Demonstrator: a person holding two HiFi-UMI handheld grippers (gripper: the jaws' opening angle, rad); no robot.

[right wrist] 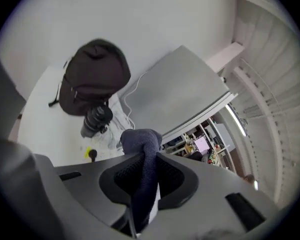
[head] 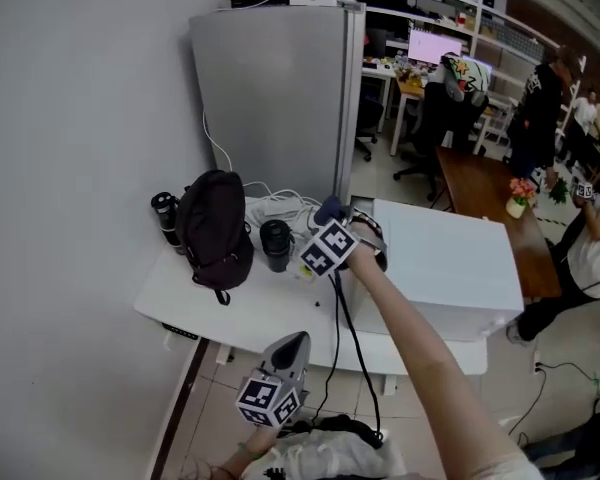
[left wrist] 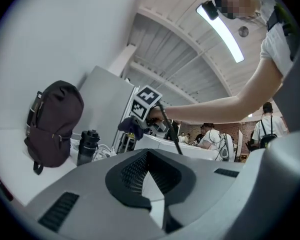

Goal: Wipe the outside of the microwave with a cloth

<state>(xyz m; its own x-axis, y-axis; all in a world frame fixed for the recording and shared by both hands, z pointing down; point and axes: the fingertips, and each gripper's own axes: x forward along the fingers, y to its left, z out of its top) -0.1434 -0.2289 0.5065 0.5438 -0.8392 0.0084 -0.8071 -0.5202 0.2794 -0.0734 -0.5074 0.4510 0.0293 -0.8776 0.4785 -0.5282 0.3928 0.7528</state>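
**Operator:** What is the state of the right gripper?

**Technician:** The right gripper (head: 332, 218) is clamped on a dark blue cloth (right wrist: 141, 143). The cloth runs down between the jaws and bunches up past their tips.

**Operator:** And the left gripper?

**Technician:** The left gripper (head: 291, 350) hangs low at the near edge of the table (head: 240, 313). Its jaws are together with nothing between them.

**Operator:** Where is the microwave?

**Technician:** The white microwave (head: 450, 263) stands on the right part of the table. The cloth is just beside its far left corner, between that corner and the tall gray panel (head: 275, 98). Whether the cloth is touching the microwave cannot be confirmed.

**Operator:** Which relation governs the coming move?

**Technician:** The microwave lies to the right of the cloth. Its top appears longest from left to right, so a wiping stroke would probably run rightward along that axis. The right gripper is much the nearer of the two, and the left gripper is well apart on the near side. The backpack (head: 215, 230) and the bottle (head: 276, 245) stand to the left, clear of that path.
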